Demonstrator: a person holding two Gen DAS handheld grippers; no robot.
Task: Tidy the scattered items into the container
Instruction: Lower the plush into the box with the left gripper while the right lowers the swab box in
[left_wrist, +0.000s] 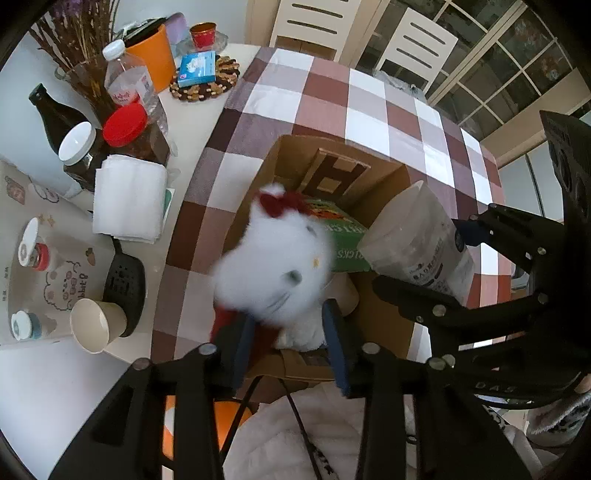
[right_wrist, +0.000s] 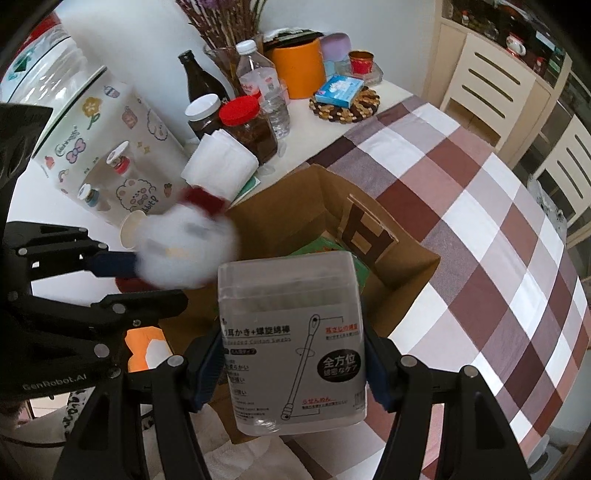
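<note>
Hanging over the open cardboard box (left_wrist: 373, 184) on the checked tablecloth (left_wrist: 325, 96), the left gripper (left_wrist: 291, 332) is standing released, its blue pads apart around a blurred white plush cat (left_wrist: 273, 262). Beside it, the right gripper (right_wrist: 291, 354) is clamping a clear cotton swab tub (right_wrist: 295, 339) above the box.

Blurred white plush cat (left_wrist: 273, 266) above the open cardboard box (left_wrist: 384, 325).
</note>
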